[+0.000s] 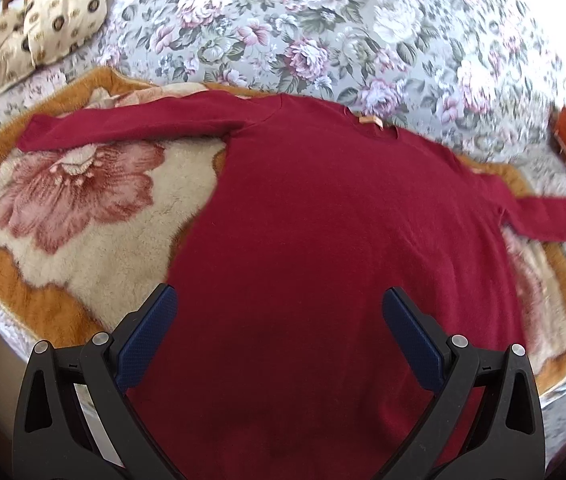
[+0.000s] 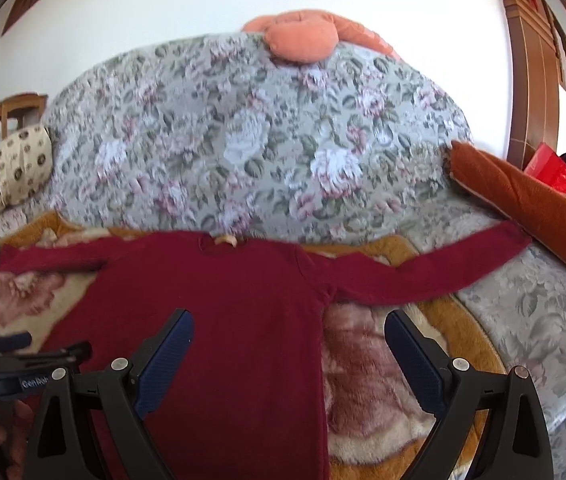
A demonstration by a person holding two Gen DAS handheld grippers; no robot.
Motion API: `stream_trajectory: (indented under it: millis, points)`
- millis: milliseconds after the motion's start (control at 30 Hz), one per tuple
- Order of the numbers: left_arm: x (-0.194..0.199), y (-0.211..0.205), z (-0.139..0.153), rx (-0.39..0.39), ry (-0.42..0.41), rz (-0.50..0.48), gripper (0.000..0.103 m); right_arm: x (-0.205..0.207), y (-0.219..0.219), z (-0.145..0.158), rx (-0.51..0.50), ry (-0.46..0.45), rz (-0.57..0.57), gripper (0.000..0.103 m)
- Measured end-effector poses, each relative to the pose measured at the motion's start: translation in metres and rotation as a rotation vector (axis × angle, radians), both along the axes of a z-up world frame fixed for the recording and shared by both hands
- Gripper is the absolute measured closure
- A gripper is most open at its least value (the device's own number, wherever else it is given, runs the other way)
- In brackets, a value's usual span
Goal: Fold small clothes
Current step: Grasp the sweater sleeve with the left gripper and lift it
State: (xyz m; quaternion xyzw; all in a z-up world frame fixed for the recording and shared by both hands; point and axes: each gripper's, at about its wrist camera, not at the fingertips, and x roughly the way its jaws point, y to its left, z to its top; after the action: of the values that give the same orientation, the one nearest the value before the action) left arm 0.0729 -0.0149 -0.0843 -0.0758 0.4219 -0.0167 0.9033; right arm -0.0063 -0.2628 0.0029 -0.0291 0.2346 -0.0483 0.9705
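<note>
**Red sweater spread flat, both grippers open above its lower body**

No container shows in either view; the clothing lies straight on bedding.

The red sweater (image 1: 323, 220) lies flat and unfolded on a plush blanket (image 1: 83, 220) with an orange border and a large pink flower, which in turn lies on a floral bedspread (image 1: 323, 32). The sweater's long axis runs away from the grippers: the hem is nearest them, and the neckline with a small tan label (image 1: 369, 122) is at the far end, pointing toward the bulging bedspread. Both sleeves stretch out sideways, roughly at right angles to the body, one to the far left over the blanket and one to the far right, its cuff reaching past the blanket's edge onto the bedspread.

The left gripper (image 1: 279, 300) has its two blue-padded fingers spread wide, holding nothing; the sweater's lower body fills the space ahead of and below it.

The right gripper (image 2: 289, 320) is likewise wide apart and empty. The sweater's right side edge runs between its fingers, so the left finger is over red fabric and the right over the blanket.

Patterned cream pillows (image 1: 35, 32) lie far ahead to the left, and an orange bolster (image 2: 523, 200) far ahead to the right.
</note>
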Motion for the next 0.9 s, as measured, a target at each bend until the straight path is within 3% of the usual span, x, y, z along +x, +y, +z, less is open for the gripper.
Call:
stream_trajectory:
  millis: [100, 200, 333, 367, 500, 600, 700, 767, 900]
  points:
    - [0.013, 0.037, 0.013, 0.037, -0.032, 0.081, 0.000, 0.015, 0.007, 0.015, -0.012, -0.035, 0.020, 0.007]
    - [0.030, 0.089, 0.020, 0.039, -0.033, 0.165, 0.000, 0.040, 0.012, 0.009, -0.005, -0.022, 0.061, 0.007]
    - [0.055, 0.158, 0.012, 0.116, -0.013, 0.285, 0.000, 0.079, 0.014, -0.035, -0.021, 0.145, 0.067, 0.010]
    - [0.059, 0.175, 0.010, 0.131, -0.011, 0.318, 0.000, 0.085, 0.014, -0.042, -0.021, 0.190, 0.066, 0.016]
    - [0.082, 0.234, -0.002, 0.100, 0.070, 0.355, 0.000, 0.091, 0.014, -0.051, -0.022, 0.230, 0.064, 0.016]
    - [0.095, 0.268, -0.004, -0.031, 0.109, 0.320, 0.000, 0.085, 0.018, -0.052, -0.041, 0.218, 0.081, 0.016]
    - [0.104, 0.309, -0.008, -0.232, 0.101, 0.348, 0.000, 0.084, 0.024, -0.051, -0.067, 0.206, 0.088, 0.016]
    - [0.110, 0.339, -0.018, -0.434, 0.090, 0.377, 0.001, 0.086, 0.025, -0.052, -0.074, 0.208, 0.088, 0.016]
    - [0.118, 0.381, -0.035, -0.653, 0.073, 0.470, 0.005, 0.089, 0.023, -0.054, -0.065, 0.219, 0.085, 0.016]
